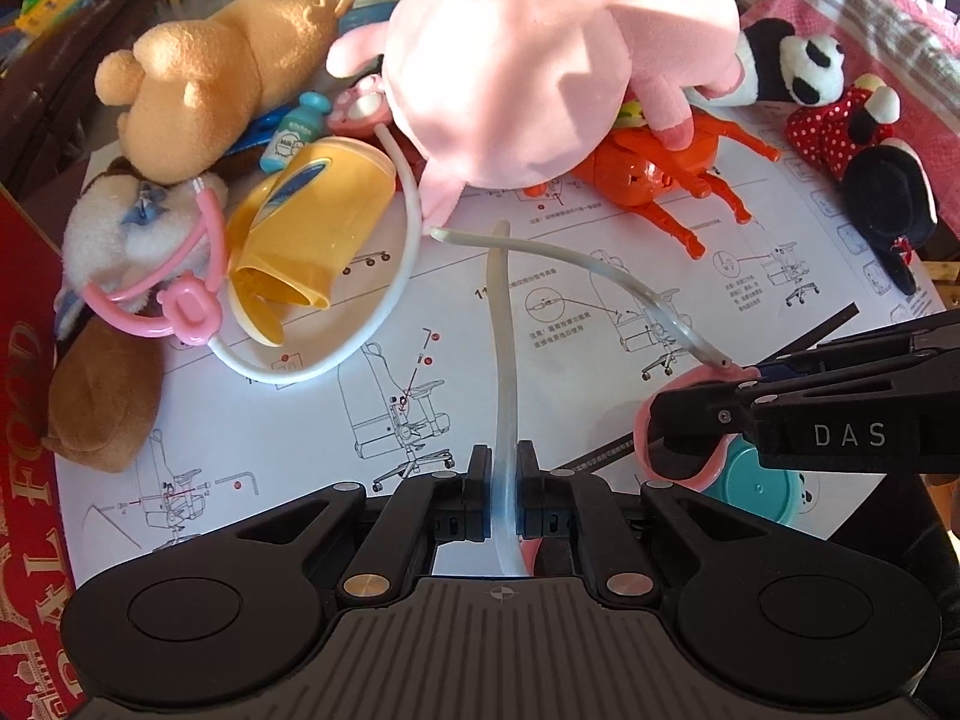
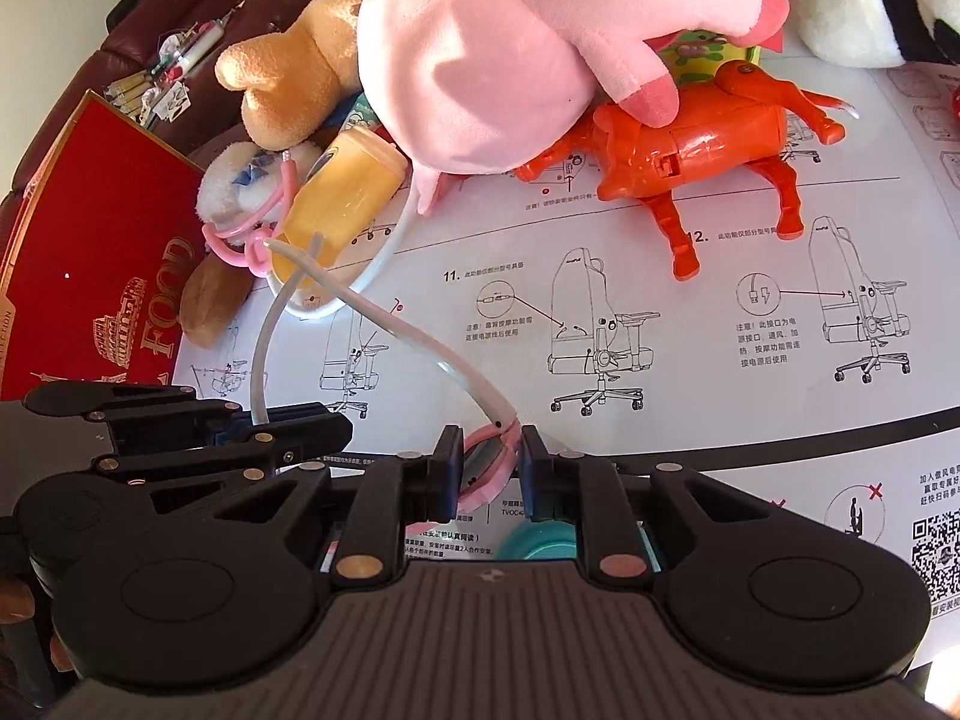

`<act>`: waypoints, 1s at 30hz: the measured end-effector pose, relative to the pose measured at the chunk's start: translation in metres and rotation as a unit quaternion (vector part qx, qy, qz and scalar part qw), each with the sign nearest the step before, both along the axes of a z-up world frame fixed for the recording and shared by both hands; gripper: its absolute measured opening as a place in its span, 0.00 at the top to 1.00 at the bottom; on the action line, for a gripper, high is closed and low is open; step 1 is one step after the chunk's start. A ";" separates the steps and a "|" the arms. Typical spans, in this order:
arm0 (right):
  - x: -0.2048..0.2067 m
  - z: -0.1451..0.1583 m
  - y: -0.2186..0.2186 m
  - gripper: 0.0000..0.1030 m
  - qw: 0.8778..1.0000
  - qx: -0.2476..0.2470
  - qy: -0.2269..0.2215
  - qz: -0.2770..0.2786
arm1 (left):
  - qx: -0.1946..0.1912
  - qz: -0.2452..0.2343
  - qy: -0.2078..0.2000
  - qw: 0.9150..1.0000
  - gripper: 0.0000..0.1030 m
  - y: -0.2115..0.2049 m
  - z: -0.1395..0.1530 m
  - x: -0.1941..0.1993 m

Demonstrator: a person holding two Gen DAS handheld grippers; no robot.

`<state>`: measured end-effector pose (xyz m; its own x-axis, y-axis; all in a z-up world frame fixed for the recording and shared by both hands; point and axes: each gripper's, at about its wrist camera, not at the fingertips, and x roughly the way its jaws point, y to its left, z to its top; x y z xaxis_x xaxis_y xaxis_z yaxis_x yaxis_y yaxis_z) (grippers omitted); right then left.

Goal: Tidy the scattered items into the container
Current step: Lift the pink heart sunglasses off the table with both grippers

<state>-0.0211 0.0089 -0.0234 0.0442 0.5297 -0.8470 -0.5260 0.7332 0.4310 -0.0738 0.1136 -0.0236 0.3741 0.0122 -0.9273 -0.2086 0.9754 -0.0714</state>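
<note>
My left gripper [image 1: 503, 480] is shut on a pale translucent tube [image 1: 501, 360] that curves up over the table. My right gripper [image 2: 489, 468] is shut on a pink plastic piece [image 2: 486, 468] joined to a second pale tube [image 2: 414, 342]; it enters the left wrist view from the right [image 1: 690, 420]. A red box marked FOOD [image 2: 90, 252] lies at the left. A toy stethoscope [image 1: 186, 300], a yellow cup [image 1: 306, 228], a big pink plush [image 1: 528, 60], an orange plastic horse [image 2: 690, 150], a tan bear [image 1: 204, 90] and a panda [image 1: 798, 66] lie scattered.
A sheet of chair assembly instructions [image 2: 660, 330] covers the round table. A teal round lid [image 1: 768, 486] sits under my right gripper. A white and brown plush dog [image 1: 114, 276], a small blue bottle [image 1: 297, 132] and a red polka-dot mouse doll [image 1: 852, 126] lie around the edges.
</note>
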 end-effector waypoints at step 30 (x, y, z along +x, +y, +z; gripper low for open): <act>-0.017 -0.009 -0.004 0.71 0.997 -0.054 -0.037 0.030 | -0.088 -0.017 0.049 0.995 0.97 0.008 -0.035 -0.014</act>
